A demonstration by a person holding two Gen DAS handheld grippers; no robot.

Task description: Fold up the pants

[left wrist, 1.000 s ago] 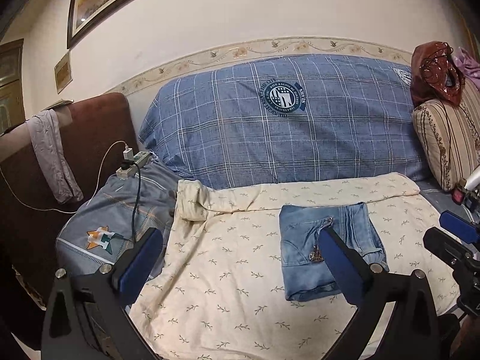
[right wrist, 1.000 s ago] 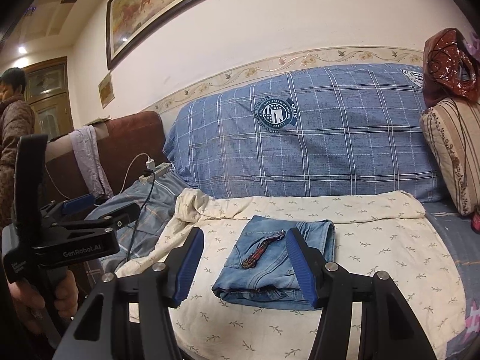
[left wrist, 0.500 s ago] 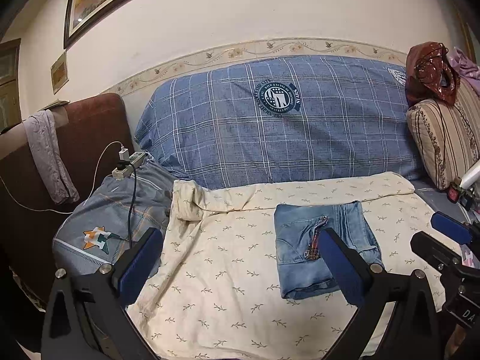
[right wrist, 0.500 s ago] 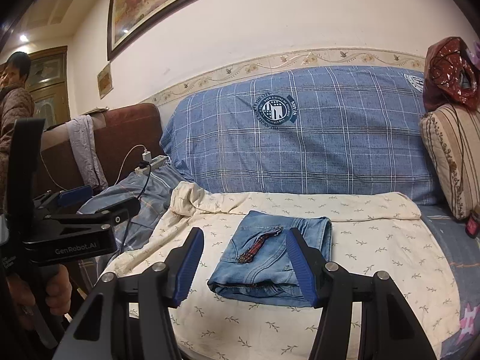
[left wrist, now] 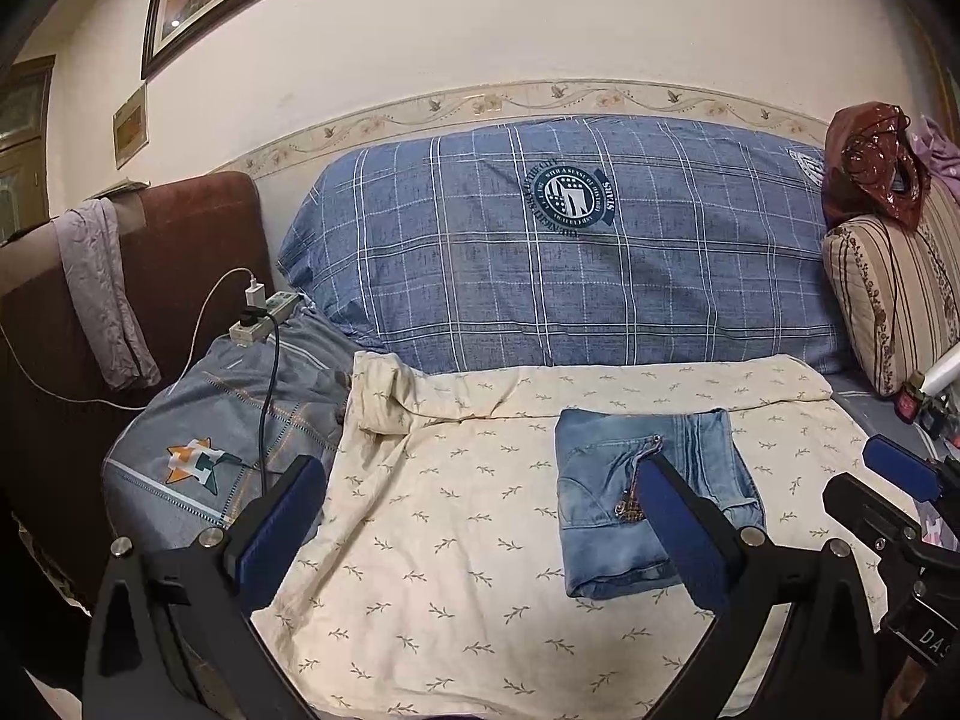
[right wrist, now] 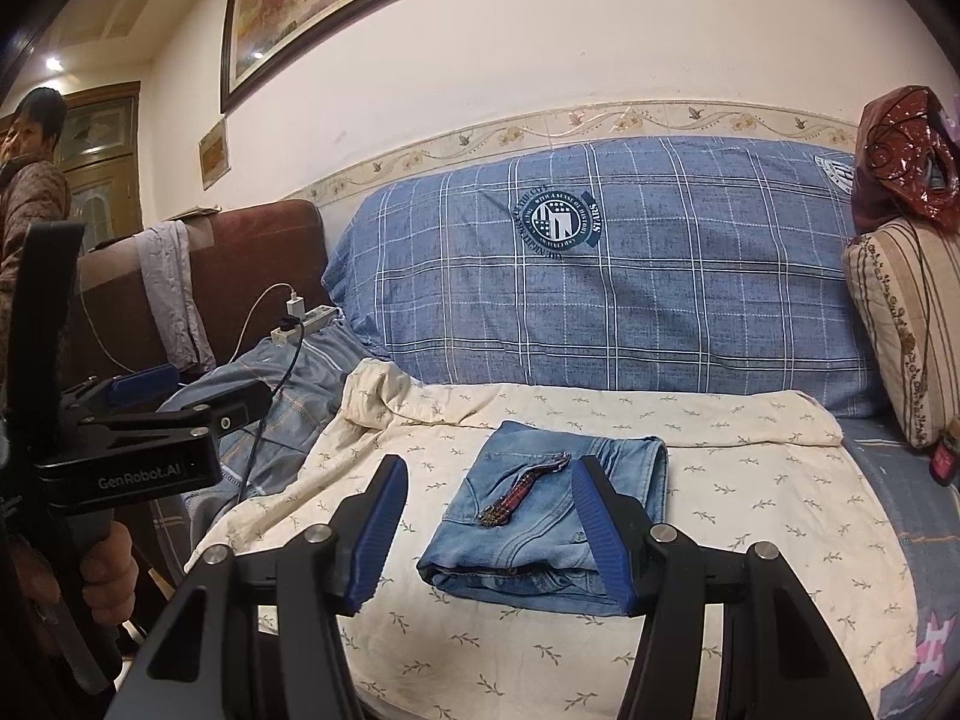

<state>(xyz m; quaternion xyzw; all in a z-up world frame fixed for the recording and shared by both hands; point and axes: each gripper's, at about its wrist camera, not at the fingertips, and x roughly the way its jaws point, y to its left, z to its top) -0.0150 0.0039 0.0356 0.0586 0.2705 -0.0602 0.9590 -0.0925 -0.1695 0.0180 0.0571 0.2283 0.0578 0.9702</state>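
The pants lie folded into a compact denim block on the cream leaf-print sheet covering the sofa, right of its middle, with a patterned strap resting on top. The left gripper hangs above the near edge, jaws released and holding nothing. The right gripper hovers nearer the pants, jaws likewise spread, empty. A blue plaid cushion stands behind, against the wall.
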